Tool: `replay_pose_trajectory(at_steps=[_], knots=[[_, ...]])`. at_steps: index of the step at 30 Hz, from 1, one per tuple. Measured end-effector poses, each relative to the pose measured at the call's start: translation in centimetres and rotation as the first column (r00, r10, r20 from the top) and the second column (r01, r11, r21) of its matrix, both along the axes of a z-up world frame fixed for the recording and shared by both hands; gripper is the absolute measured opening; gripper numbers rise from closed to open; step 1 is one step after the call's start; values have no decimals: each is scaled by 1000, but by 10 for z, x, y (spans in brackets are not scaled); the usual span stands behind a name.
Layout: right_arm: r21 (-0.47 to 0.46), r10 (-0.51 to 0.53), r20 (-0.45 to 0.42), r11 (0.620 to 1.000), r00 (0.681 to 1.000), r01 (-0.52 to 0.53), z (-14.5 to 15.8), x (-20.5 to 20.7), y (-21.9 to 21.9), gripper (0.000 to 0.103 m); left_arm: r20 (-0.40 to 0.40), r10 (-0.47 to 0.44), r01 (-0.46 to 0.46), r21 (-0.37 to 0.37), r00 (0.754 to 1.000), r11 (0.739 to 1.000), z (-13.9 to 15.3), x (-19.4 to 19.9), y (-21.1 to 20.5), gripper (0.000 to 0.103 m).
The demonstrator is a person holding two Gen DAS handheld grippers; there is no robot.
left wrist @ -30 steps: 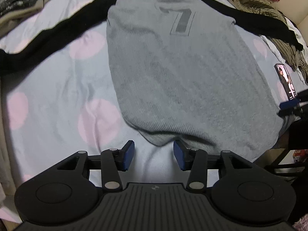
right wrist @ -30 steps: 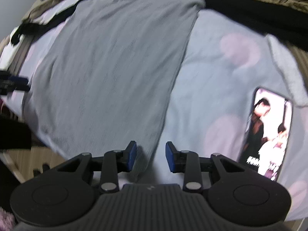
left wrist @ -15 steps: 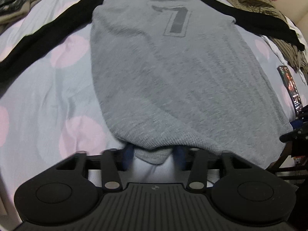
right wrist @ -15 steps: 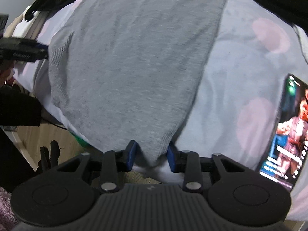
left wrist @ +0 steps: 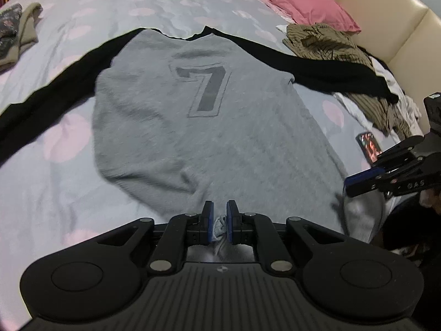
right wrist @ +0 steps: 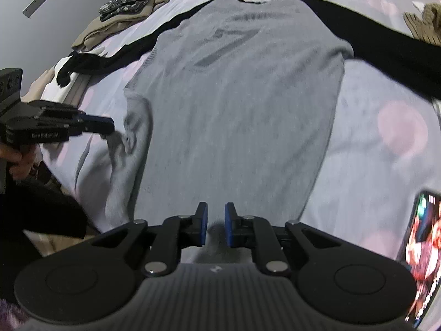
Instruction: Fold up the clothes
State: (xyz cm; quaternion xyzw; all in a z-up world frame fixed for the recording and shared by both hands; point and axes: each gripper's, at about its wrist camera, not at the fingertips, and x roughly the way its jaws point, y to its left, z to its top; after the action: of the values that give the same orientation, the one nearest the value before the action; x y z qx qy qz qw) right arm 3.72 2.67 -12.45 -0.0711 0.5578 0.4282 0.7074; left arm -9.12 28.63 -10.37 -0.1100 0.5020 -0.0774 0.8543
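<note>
The left tongs (left wrist: 220,222) were closing on a bunched bit of the raglan shirt (left wrist: 209,127) hem, fabric pinched between them. The right tongs (right wrist: 215,227) were closing too, hem cloth between them, contact unclear. The shirt lay flat on the bed (left wrist: 55,165) ahead. A thin pinch might slip on lifting; the phone (right wrist: 424,251) just right could get swept.

A large dark grey number 7 with an outline is printed on the grey shirt (left wrist: 209,127) with black sleeves. Small pale lettering on the side of the left gripper (right wrist: 109,125) is too blurred to read.
</note>
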Motion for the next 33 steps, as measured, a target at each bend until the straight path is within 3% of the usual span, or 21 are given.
replay_pose_trajectory(at_steps=[3, 5, 7, 10, 18, 23, 30, 33], knots=[[-1, -21, 4, 1000, 1000, 21, 3, 7, 4, 22, -12, 5, -5, -14, 1000, 1000, -6, 9, -7, 10], [10, -40, 5, 999, 999, 40, 6, 10, 2, 26, -20, 4, -5, -18, 1000, 1000, -5, 11, -10, 19], [23, -70, 5, 997, 998, 70, 9, 13, -2, 39, -10, 10, -10, -13, 1000, 1000, 0, 9, -10, 27], [32, -114, -15, 993, 993, 114, 12, 17, -9, 39, 10, 61, -61, -3, 998, 998, 10, 7, -3, 40], [-4, -40, -96, 999, 995, 40, 2, -3, 7, 39, -33, 159, -158, 32, 987, 987, 14, -4, 16, 41], [-38, 18, -88, 999, 996, -22, -6, -20, 23, 40, -106, 220, -217, 38, 970, 976, 0, -11, 32, 41], [-46, 25, -76, 999, 997, -28, -10, -28, 29, 40, -203, 140, -119, 110, 969, 987, -30, -9, 14, 41], [-45, 4, -56, 999, 998, -7, -7, -24, 28, 40, -203, 114, -82, 159, 973, 984, -37, -8, 4, 41]])
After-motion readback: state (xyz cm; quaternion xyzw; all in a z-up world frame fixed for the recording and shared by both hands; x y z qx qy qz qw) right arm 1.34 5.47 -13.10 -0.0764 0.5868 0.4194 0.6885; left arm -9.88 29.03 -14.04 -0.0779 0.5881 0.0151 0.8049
